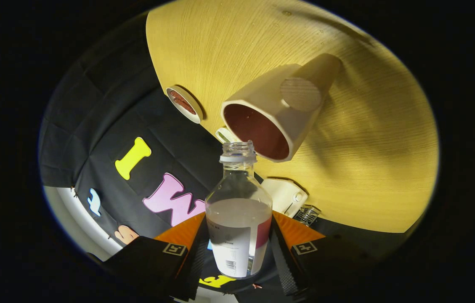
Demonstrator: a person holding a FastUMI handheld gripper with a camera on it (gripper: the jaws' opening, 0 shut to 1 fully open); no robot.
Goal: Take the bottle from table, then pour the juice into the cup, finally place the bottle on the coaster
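My gripper (239,248) is shut on a clear plastic bottle (238,210) with a white label, one finger pressing each side of its lower body. The bottle has no cap and holds clear liquid up to about its shoulder. The whole view is rolled over, so the wooden table (367,168) stands tilted. Just beyond the bottle's open mouth is a white cup (271,122) with a dark red inside and a thick handle; its opening faces the bottle neck. A small round coaster (184,104) with a reddish centre lies on the table beyond the cup, near the table edge.
A small white device (283,194) and a little clear ridged object (307,214) lie on the table close to the right finger. A small white item (225,134) peeks out beside the cup's rim. The black cloth wall runs behind the table edge.
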